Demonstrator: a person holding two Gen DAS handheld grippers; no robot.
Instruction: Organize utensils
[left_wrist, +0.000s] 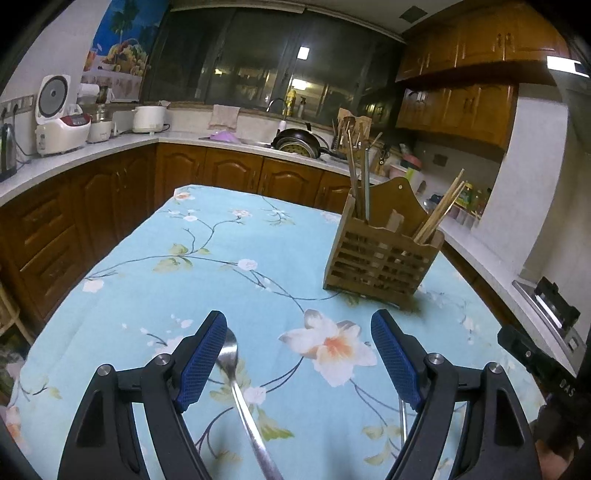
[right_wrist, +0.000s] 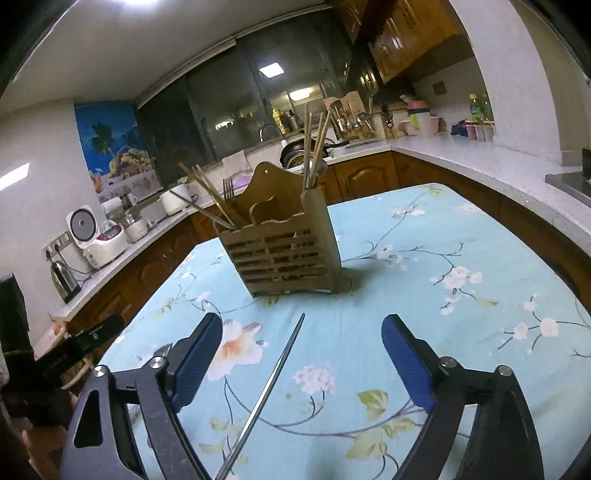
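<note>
A wooden slatted utensil holder (left_wrist: 382, 254) stands on the blue floral tablecloth (left_wrist: 207, 266), holding chopsticks and metal sticks; it also shows in the right wrist view (right_wrist: 284, 251), with a fork in it. A metal spoon (left_wrist: 240, 391) lies on the cloth between the fingers of my left gripper (left_wrist: 299, 350), close to the left finger; the gripper is open and empty. A metal chopstick (right_wrist: 269, 391) lies on the cloth between the fingers of my right gripper (right_wrist: 303, 354), which is open and empty. A second metal utensil (left_wrist: 403, 421) lies by the left gripper's right finger.
Wooden kitchen cabinets and a white counter (left_wrist: 74, 158) surround the table on three sides. A rice cooker (left_wrist: 61, 118), a kettle (left_wrist: 7, 151) and a pan (left_wrist: 299, 142) sit on the counter. The right gripper's body (left_wrist: 535, 354) shows at the right edge.
</note>
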